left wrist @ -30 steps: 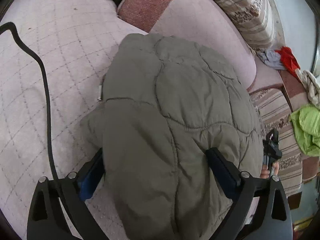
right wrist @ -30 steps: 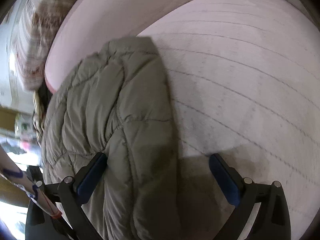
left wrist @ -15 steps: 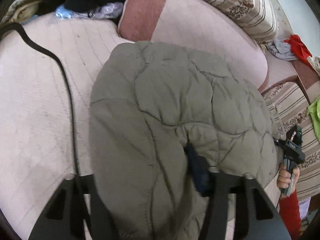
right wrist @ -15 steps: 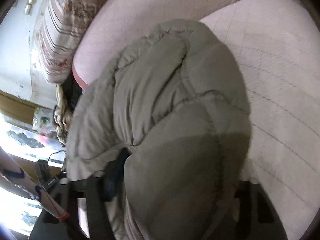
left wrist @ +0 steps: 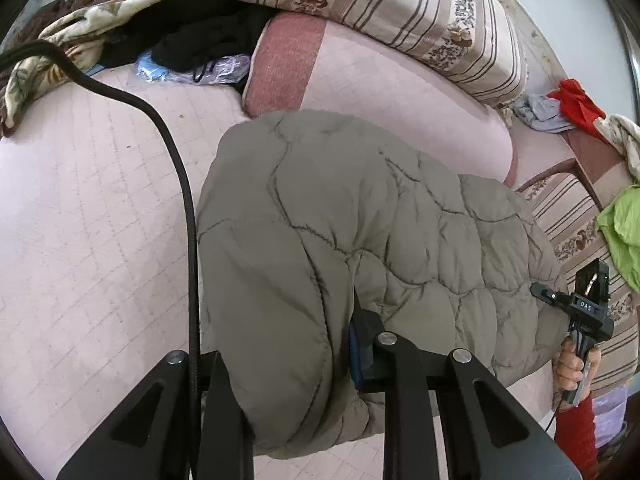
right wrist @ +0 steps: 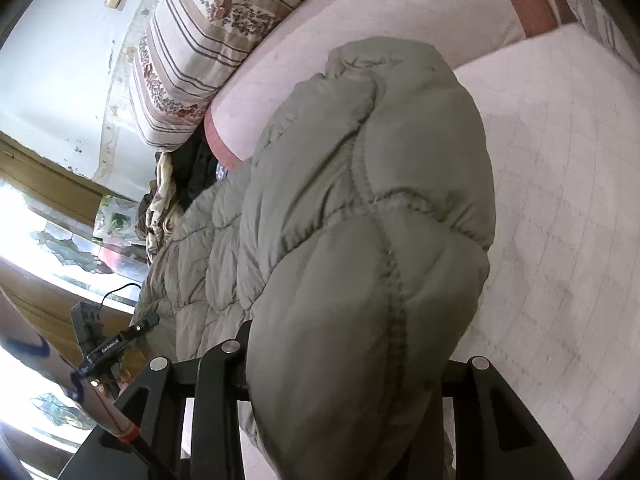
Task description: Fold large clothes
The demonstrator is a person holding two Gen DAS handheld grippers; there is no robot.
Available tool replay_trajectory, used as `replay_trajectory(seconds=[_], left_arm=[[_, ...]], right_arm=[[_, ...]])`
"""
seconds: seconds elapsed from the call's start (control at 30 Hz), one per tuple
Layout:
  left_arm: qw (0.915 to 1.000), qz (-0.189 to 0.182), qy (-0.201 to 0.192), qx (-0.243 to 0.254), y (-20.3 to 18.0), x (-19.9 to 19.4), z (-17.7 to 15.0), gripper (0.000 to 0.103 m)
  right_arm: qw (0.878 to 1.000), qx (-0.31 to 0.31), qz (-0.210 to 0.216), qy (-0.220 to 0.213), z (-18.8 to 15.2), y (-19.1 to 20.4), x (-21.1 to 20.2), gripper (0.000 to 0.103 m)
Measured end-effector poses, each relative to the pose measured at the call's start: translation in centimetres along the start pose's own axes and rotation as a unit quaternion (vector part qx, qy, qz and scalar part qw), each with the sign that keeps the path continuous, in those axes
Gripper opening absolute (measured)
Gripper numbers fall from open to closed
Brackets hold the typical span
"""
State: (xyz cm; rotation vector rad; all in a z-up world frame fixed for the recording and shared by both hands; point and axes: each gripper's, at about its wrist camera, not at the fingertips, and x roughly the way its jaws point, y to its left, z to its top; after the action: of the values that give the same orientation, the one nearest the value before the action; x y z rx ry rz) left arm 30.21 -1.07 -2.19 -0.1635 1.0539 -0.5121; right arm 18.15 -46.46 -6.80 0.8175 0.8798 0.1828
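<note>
A puffy olive-grey quilted jacket (left wrist: 360,240) lies bunched on a pale pink quilted mattress (left wrist: 88,240), its far end near a pink bolster (left wrist: 380,92) that runs along the back. The left tongs (left wrist: 304,364) have just been closing and now pinch a thick fold of the jacket's near edge; only one blue pad shows beside the fabric, the other is buried under the padding. The right tongs (right wrist: 344,364) have also just been closing and clamp another bulging fold of the same jacket, with the fabric swelling over both fingers so that neither pad is visible. In the left wrist view the right tongs' handle appears at the far right edge of the jacket, held by a hand (left wrist: 570,368) with a red sleeve (left wrist: 576,428) below it. A black cable (left wrist: 188,208) curves across the mattress to the left of the jacket. A striped floral cushion (left wrist: 400,4) rests on the bolster, dark and patterned clothes (left wrist: 168,28) are heaped at the mattress's far left corner, and a green garment (left wrist: 624,232) lies at the right edge.
</note>
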Motion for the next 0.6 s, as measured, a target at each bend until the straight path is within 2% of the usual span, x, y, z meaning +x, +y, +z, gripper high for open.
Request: replay_trajectory(seconds=[0.03, 0.07, 0.1, 0.13, 0.2, 0.27, 0.33, 0.37, 0.43, 0.53, 0.6], left_arm=[[1.0000, 0.002, 0.003, -0.004, 0.1, 0.2, 0.1, 0.027], [0.9999, 0.010, 0.008, -0.005, 0.5, 0.8, 0.6, 0.035], [0.9996, 0.028, 0.011, 0.002, 0.8, 1.4, 0.8, 0.039], [0.9990, 0.042, 0.012, 0.006, 1.1, 1.5, 0.6, 0.049], [0.9980, 0.061, 0.018, 0.008, 2.0, 2.7, 0.9, 0.057], [0.9970, 0.074, 0.022, 0.003, 3.3, 4.0, 1.0, 0.072], [0.9970, 0.077, 0.009, 0.001, 4.3, 4.6, 0.9, 0.077], [0.9979, 0.065, 0.009, -0.002, 5.2, 5.1, 0.9, 0.083], [0.9993, 0.025, 0.014, -0.022, 7.2, 6.0, 0.8, 0.089], [0.9982, -0.035, 0.033, -0.036, 9.0, 7.3, 0.6, 0.090], [0.9936, -0.088, 0.057, -0.042, 9.6, 8.6, 0.4, 0.090]], right_arm=[[1.000, 0.006, -0.010, 0.002, -0.2, -0.5, 0.2, 0.042], [1.000, 0.015, -0.022, 0.004, -0.2, -1.1, 0.6, 0.048], [0.999, 0.028, -0.035, 0.007, -0.1, -1.8, 1.1, 0.056], [0.998, 0.038, -0.049, 0.007, -0.1, -2.4, 1.4, 0.062], [0.995, 0.056, -0.081, 0.002, 0.2, -3.4, 2.2, 0.083], [0.993, 0.063, -0.100, -0.002, 0.4, -4.2, 3.0, 0.091], [0.992, 0.064, -0.107, 0.003, 0.5, -4.7, 3.7, 0.096], [0.992, 0.064, -0.106, 0.008, 0.6, -5.1, 4.1, 0.099], [0.993, 0.070, -0.092, 0.017, 0.9, -6.3, 4.8, 0.103], [0.995, 0.079, -0.056, 0.032, 1.2, -7.6, 5.7, 0.103], [0.996, 0.080, -0.033, 0.039, 1.5, -8.2, 6.2, 0.103]])
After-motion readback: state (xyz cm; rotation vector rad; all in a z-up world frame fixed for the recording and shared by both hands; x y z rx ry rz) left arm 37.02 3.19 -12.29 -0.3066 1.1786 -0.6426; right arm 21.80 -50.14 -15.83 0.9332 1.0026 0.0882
